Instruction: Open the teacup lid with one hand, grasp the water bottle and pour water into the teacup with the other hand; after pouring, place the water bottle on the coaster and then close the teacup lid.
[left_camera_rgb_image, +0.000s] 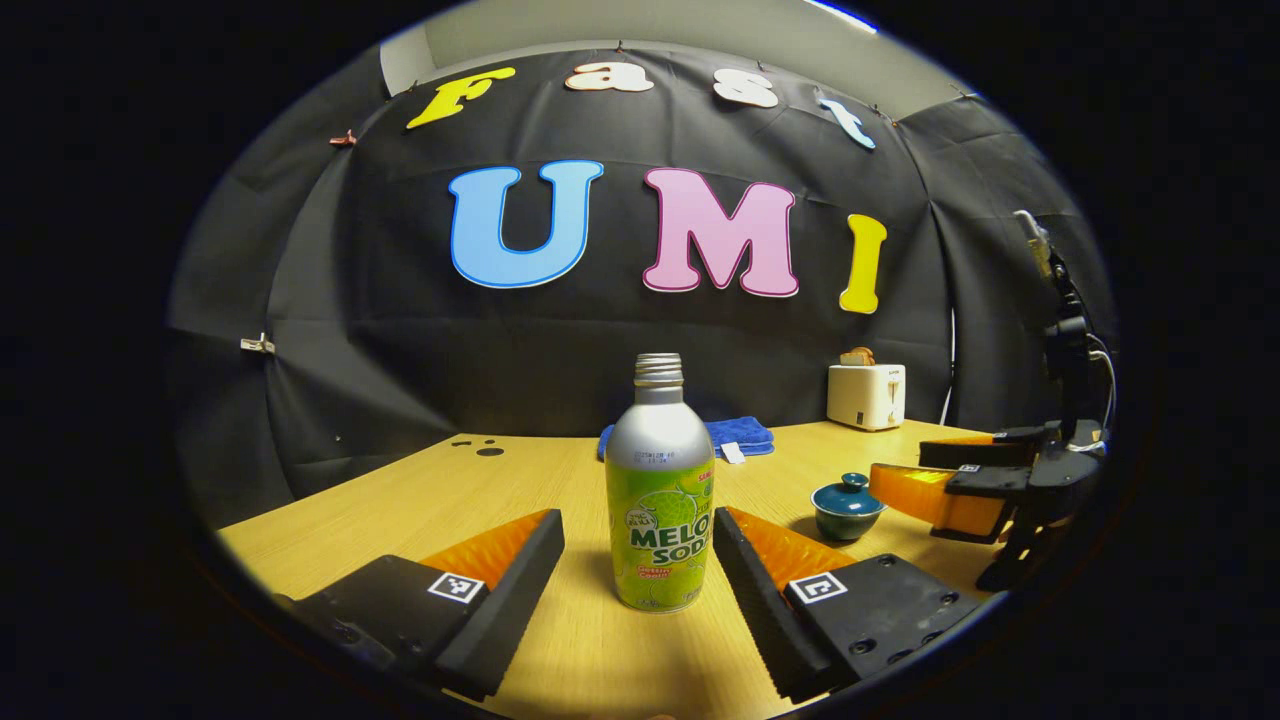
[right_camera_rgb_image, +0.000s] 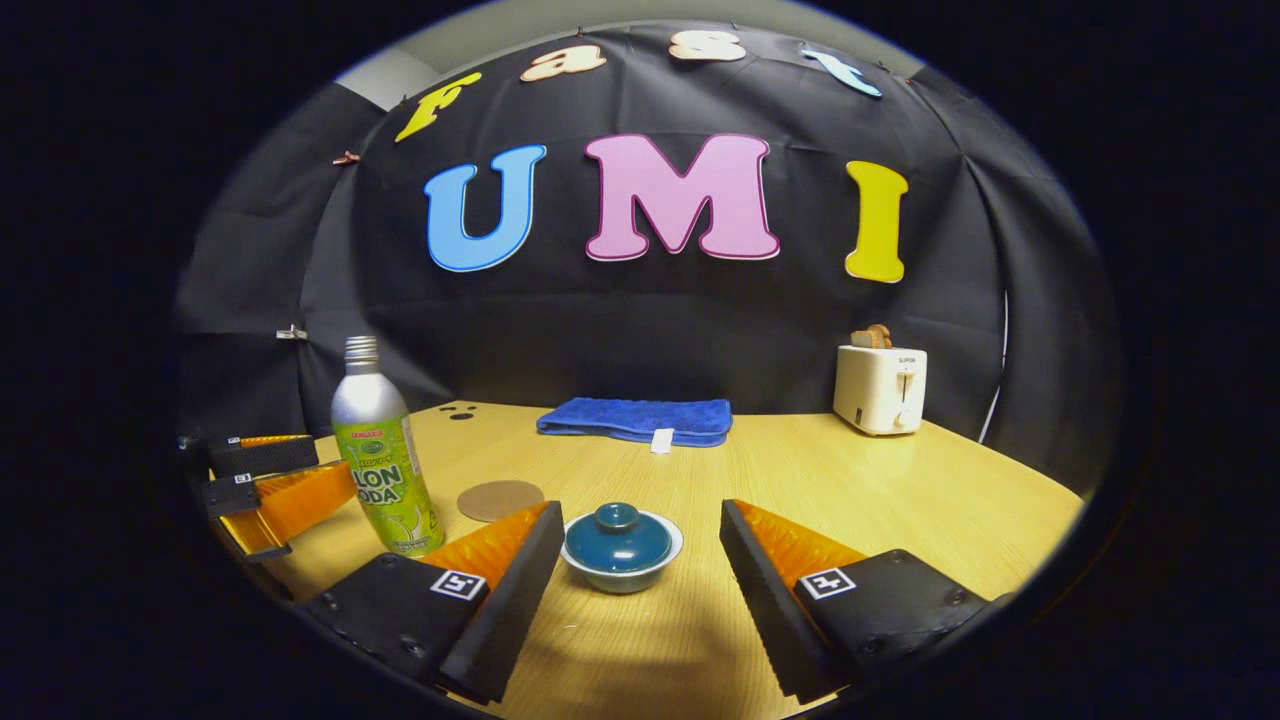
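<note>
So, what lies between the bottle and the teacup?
The round coaster, slightly behind their line, in the right gripper view; bottle left, teacup right.

Water bottle (left_camera_rgb_image: 660, 490) between parted gripper (left_camera_rgb_image: 638, 580) fingers

left tool (left_camera_rgb_image: 638, 560): fingers spread wide, level | right tool (right_camera_rgb_image: 636, 560): fingers spread wide, level

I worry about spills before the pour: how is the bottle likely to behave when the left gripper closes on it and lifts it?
The bottle stands tall on a narrow base, so an off-centre push would probably tip it. Its smooth, metallic-looking body may slip between the fingers. No cap shows on the threaded neck, so tilting could spill. The left gripper is open around it.
</note>
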